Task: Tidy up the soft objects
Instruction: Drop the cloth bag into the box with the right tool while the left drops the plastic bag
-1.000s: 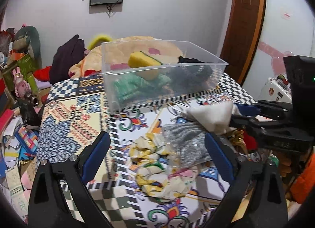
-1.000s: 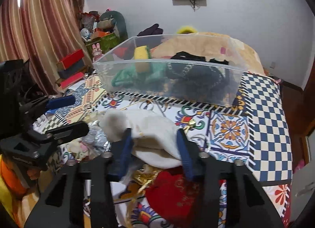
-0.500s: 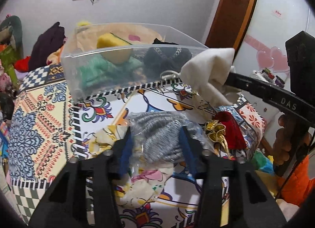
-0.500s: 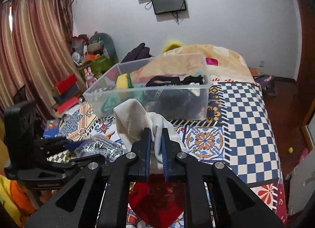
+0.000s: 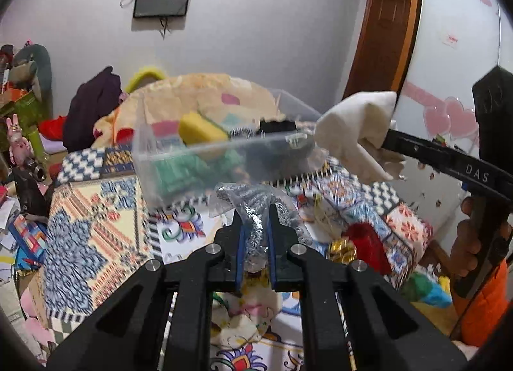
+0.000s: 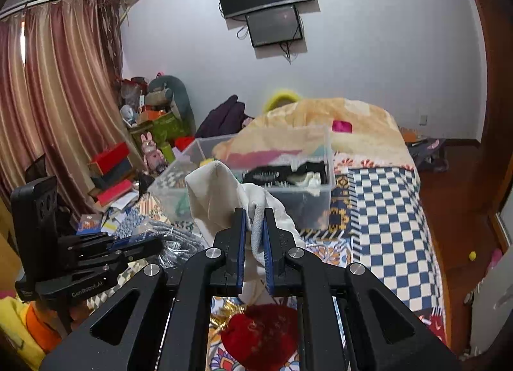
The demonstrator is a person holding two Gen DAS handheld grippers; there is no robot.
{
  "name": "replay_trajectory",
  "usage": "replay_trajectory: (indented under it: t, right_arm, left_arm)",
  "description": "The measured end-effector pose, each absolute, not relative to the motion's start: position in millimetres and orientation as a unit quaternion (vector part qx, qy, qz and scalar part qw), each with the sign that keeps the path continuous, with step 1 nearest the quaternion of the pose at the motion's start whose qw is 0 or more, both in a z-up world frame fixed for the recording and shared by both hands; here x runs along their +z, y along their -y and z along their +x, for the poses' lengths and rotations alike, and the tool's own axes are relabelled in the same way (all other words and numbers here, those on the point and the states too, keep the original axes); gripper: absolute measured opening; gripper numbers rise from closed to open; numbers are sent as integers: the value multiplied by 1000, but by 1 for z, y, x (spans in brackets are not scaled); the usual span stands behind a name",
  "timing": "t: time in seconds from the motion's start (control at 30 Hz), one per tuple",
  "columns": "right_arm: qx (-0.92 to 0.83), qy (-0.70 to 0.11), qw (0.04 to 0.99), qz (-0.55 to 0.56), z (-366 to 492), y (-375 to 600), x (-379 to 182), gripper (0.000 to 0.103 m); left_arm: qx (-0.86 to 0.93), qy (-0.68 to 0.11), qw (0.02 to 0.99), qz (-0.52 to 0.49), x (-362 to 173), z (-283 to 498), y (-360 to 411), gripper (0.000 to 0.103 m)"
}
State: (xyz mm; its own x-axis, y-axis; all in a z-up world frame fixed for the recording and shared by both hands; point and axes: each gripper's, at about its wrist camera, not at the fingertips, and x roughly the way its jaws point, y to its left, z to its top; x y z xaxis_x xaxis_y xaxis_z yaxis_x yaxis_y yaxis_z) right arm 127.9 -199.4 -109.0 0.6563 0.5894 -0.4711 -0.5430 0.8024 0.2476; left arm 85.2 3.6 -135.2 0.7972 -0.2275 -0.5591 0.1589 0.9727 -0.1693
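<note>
My left gripper (image 5: 255, 210) is shut on a grey knit item in a clear plastic bag (image 5: 253, 201), lifted above the patterned bedspread. My right gripper (image 6: 255, 215) is shut on a cream-white cloth (image 6: 214, 191), held in the air in front of the clear plastic bin (image 6: 320, 194). In the left wrist view the white cloth (image 5: 359, 127) hangs by the right end of the bin (image 5: 154, 165), which holds a yellow sponge (image 5: 200, 130), green fabric and a black item.
A red pouch with gold trim (image 6: 261, 335) and a floral yellow cloth (image 5: 243, 313) lie on the bedspread (image 5: 89, 220) below the grippers. A folded peach blanket (image 6: 320, 121) lies behind the bin. Cluttered boxes and toys stand at the left (image 6: 109, 165).
My left gripper has shut on the bagged grey knit and lifted it. My right gripper has shut on the white cloth and raised it toward the bin.
</note>
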Motion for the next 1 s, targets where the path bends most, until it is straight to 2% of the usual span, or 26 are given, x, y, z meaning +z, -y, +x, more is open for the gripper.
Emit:
replay_trajectory:
  t: [0.23, 0.43, 0.63, 0.67, 0.7, 0.73, 0.8, 0.87, 1.0]
  right_arm:
    - [308, -239, 920, 45, 141, 196, -87, 9]
    - [303, -221, 926, 42, 154, 188, -77, 8]
    - [310, -264, 914, -3, 150, 181, -100, 9]
    - [308, -273, 911, -11, 150, 181, -105, 15]
    - [305, -286, 908, -19, 150, 180, -112, 29]
    - [301, -301, 905, -22, 151, 181, -121, 49]
    - [295, -317, 901, -16, 153, 186, -134, 64]
    - [294, -342, 892, -21, 157, 188, -149, 68]
    - [299, -400, 866, -36, 171, 184, -175, 68]
  left_arm:
    - [-81, -241, 966, -41, -96, 94, -11, 11]
    - [-61, -220, 973, -45, -83, 119, -20, 11]
    - [-44, -225, 972, -50, -91, 127, -29, 11]
    - [-45, -227, 971, -52, -93, 126, -29, 11]
    - [-47, -230, 971, -55, -95, 126, -29, 11]
    - [-48, -233, 970, -57, -98, 127, -29, 11]
    - [-50, -236, 969, -55, -100, 126, -28, 11]
    - [-50, -238, 969, -52, -102, 124, -25, 11]
    - [-53, -236, 969, -51, -101, 122, -21, 11]
